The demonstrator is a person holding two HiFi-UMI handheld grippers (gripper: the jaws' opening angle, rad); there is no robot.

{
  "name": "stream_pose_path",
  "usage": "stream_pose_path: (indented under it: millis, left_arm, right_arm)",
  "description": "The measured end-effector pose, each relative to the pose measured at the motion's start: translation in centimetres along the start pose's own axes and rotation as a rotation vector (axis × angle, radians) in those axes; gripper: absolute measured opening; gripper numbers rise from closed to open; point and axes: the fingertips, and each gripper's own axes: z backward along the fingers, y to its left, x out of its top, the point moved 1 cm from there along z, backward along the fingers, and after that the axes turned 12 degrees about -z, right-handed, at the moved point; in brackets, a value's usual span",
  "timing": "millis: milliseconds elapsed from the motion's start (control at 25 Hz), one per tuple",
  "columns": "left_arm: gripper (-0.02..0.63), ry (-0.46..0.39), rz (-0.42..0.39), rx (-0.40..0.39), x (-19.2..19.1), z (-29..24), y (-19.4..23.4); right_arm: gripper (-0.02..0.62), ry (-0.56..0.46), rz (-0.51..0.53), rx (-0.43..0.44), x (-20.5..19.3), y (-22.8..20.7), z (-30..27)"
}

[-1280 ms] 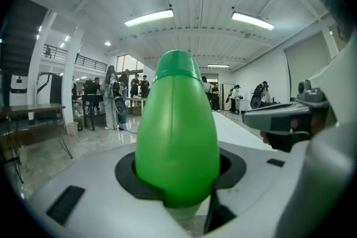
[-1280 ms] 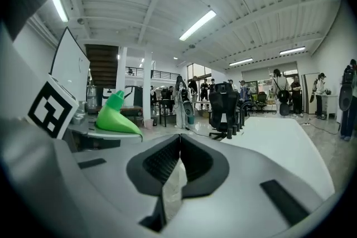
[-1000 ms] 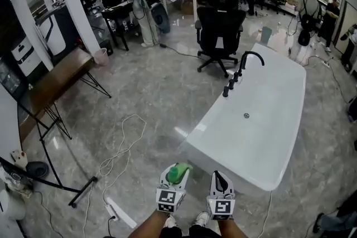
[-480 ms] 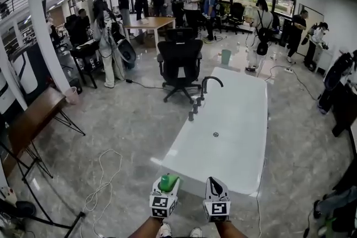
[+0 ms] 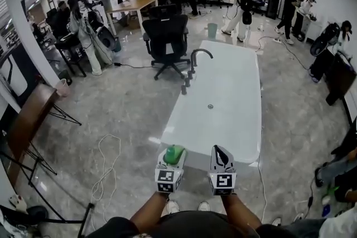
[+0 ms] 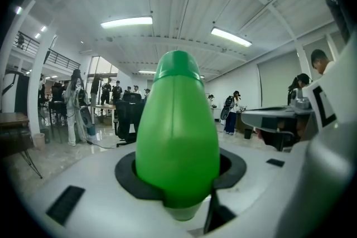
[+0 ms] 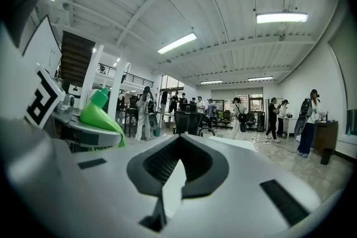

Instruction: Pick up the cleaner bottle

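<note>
The cleaner bottle (image 5: 174, 154) is green with a rounded body and a narrow cap. My left gripper (image 5: 172, 159) is shut on it at the bottom centre of the head view. In the left gripper view the bottle (image 6: 177, 131) fills the middle, seated between the white jaws and standing out past them. My right gripper (image 5: 222, 156) hangs just to its right, jaws together with nothing between them. The right gripper view shows its dark ribbed pads (image 7: 162, 161) close together, and the bottle (image 7: 100, 114) off to the left in the other gripper.
A long white bathtub (image 5: 234, 120) with a black tap (image 5: 194, 59) lies just ahead of both grippers. A black office chair (image 5: 165, 36) stands beyond it. A white cable (image 5: 107, 161) loops on the grey floor at left, by a folding wooden table (image 5: 28, 120). Several people stand at the back.
Both grippers have risen side by side, the bottle still in the left one. The head view has swung, so the tub now runs straight ahead instead of slanting right.
</note>
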Motion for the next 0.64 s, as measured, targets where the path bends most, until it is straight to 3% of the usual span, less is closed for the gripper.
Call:
stream_pose_path:
  millis: [280, 640]
  left_arm:
    - [0.183, 0.001, -0.017, 0.002, 0.4, -1.1, 1.1]
    - [0.183, -0.007, -0.023, 0.002, 0.9, -2.0, 1.4]
  right_arm:
    - [0.017, 0.004, 0.023, -0.044, 0.5, -0.2, -1.4]
    - [0.017, -0.022, 0.017, -0.041, 1.2, -0.4, -2.3]
